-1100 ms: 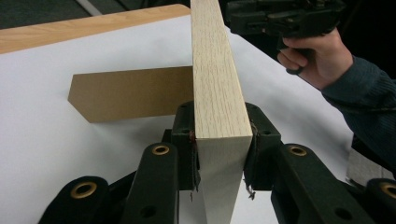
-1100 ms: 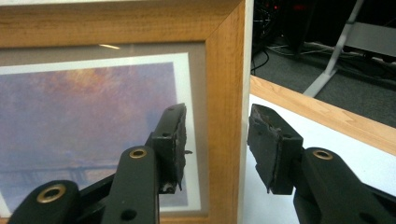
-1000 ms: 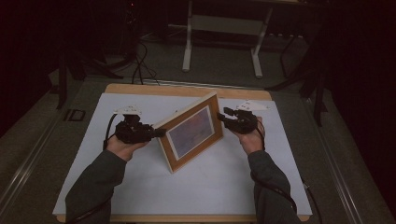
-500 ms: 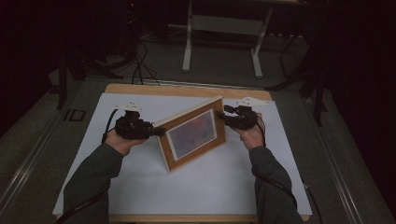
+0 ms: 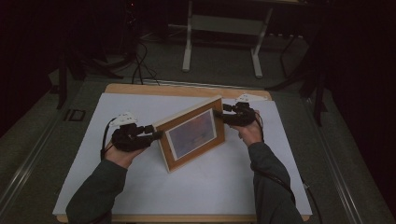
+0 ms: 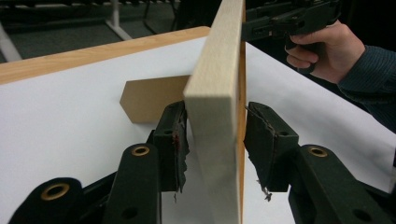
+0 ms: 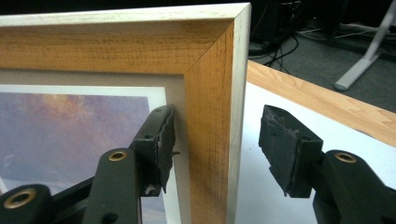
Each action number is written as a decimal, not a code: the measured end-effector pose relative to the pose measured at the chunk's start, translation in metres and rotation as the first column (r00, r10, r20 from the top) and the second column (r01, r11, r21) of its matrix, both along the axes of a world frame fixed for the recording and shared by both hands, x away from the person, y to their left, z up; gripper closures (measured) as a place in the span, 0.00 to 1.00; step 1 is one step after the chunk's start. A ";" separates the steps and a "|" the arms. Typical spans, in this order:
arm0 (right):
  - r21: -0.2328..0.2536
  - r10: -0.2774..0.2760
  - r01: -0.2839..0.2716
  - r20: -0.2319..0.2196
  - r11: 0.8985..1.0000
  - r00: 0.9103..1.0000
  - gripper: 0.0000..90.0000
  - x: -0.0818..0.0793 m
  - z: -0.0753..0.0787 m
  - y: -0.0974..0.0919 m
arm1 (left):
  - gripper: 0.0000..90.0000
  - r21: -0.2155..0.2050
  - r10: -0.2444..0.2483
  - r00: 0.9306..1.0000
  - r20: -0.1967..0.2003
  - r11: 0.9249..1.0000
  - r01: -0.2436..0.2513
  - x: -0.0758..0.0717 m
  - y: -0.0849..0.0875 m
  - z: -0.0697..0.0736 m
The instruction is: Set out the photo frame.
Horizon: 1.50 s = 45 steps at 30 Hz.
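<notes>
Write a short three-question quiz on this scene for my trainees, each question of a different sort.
1. True or false: the light wooden picture frame lies flat on the white table sheet.
2. What sits between the fingers of the left gripper? A) the frame's side edge B) a cable C) nothing
3. Does the right gripper clamp the frame?
Key: 1 false, it stands on its lower edge. 2 A; these fingers have just been opening. 3 No: its fingers have just been opening, with the frame between them and a gap at one finger.
</notes>
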State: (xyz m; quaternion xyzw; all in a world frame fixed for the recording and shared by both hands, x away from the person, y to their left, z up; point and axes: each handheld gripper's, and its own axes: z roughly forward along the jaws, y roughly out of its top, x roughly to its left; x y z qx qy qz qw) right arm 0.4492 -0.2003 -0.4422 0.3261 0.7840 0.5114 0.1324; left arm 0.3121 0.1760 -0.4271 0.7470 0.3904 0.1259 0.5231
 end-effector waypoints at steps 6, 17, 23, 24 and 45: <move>0.034 0.046 -0.045 -0.025 0.998 0.999 0.48 0.005 -0.001 0.000 | 0.71 0.002 0.036 0.999 -0.004 0.999 -0.036 -0.010 -0.004 -0.010; 0.048 0.123 -0.120 -0.056 0.992 0.991 0.45 0.012 -0.004 0.000 | 0.77 0.030 0.107 0.994 -0.018 0.994 -0.106 -0.018 -0.012 -0.017; 0.061 0.131 -0.128 -0.063 0.990 0.989 0.43 0.014 -0.006 0.000 | 0.76 0.035 0.116 0.993 -0.025 0.993 -0.115 -0.018 -0.016 -0.020; 0.061 0.132 -0.128 -0.063 0.990 0.989 0.43 0.014 -0.006 0.000 | 0.75 0.035 0.116 0.993 -0.025 0.993 -0.115 -0.018 -0.016 -0.020; 0.081 0.109 -0.103 -0.073 0.991 0.991 0.53 0.012 -0.007 -0.006 | 0.78 0.038 0.137 0.990 -0.031 0.990 -0.135 -0.005 -0.016 -0.022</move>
